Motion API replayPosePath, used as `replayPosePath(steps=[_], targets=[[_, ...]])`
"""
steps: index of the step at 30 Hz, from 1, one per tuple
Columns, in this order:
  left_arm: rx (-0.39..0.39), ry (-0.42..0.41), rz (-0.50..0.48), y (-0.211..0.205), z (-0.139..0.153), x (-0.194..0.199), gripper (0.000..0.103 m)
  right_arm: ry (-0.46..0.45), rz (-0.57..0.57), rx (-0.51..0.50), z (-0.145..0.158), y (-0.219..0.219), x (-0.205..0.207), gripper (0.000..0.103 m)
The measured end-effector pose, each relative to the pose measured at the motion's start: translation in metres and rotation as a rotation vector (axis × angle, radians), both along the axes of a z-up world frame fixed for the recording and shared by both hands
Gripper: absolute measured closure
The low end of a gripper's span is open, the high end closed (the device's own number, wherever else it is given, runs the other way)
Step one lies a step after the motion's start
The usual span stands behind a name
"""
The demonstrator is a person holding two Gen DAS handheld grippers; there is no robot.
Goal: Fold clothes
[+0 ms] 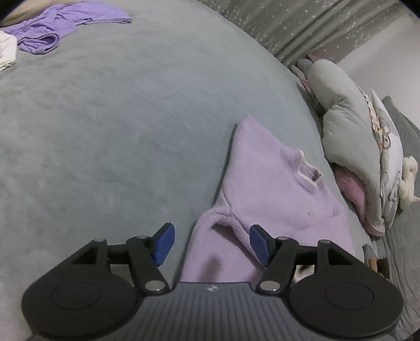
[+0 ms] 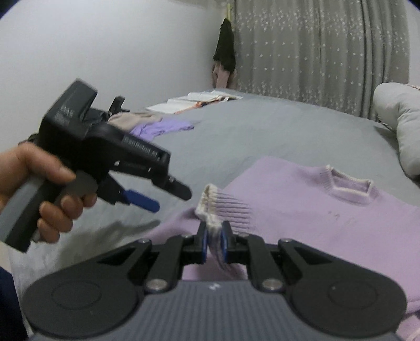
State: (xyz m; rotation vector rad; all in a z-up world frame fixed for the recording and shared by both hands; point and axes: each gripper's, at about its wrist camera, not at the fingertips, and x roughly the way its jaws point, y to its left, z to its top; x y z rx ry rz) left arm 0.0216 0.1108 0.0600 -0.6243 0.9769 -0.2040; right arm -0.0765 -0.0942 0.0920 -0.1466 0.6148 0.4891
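Note:
A lilac knit sweater [image 1: 273, 188] lies flat on the grey bed, neck opening [image 1: 311, 174] up. My left gripper [image 1: 211, 242] is open and empty, hovering over the sweater's near sleeve. In the right wrist view the sweater [image 2: 315, 207] lies spread out, and my right gripper [image 2: 214, 242] is shut on the ribbed sleeve cuff [image 2: 223, 207], holding it lifted above the body. The left gripper [image 2: 155, 198] shows there too, held by a hand at the left, its jaws apart.
A purple garment [image 1: 60, 25] and a white cloth [image 1: 6, 49] lie at the bed's far side. Grey pillows [image 1: 349, 136] and a printed cushion [image 1: 388, 168] line the right edge. Starred curtains [image 2: 315, 49] hang behind; folded items [image 2: 194, 101] sit at the far corner.

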Motion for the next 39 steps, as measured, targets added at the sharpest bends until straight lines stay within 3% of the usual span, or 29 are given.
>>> replayPosePath(steps=[7, 14, 25, 32, 37, 39], targets=[[0.029, 0.001, -0.075, -0.015, 0.001, -0.004, 0.037, 0.046, 0.017, -0.057, -0.028, 0.015, -0.004, 0.093], [0.040, -0.042, -0.113, -0.024, 0.013, -0.012, 0.037, 0.049, -0.004, -0.024, -0.030, 0.010, -0.012, 0.092], [-0.045, -0.061, -0.164, -0.039, 0.016, -0.017, 0.036, 0.020, -0.041, 0.058, -0.018, -0.009, -0.021, 0.092], [-0.107, -0.048, -0.198, -0.063, 0.004, -0.016, 0.036, 0.018, -0.037, 0.038, -0.020, -0.006, -0.018, 0.089], [-0.121, -0.069, -0.187, -0.072, 0.003, -0.013, 0.042, 0.019, -0.012, 0.001, -0.025, -0.004, -0.017, 0.086], [-0.107, -0.067, -0.191, -0.075, 0.001, -0.012, 0.057, 0.028, 0.014, -0.014, -0.027, -0.003, -0.017, 0.082]])
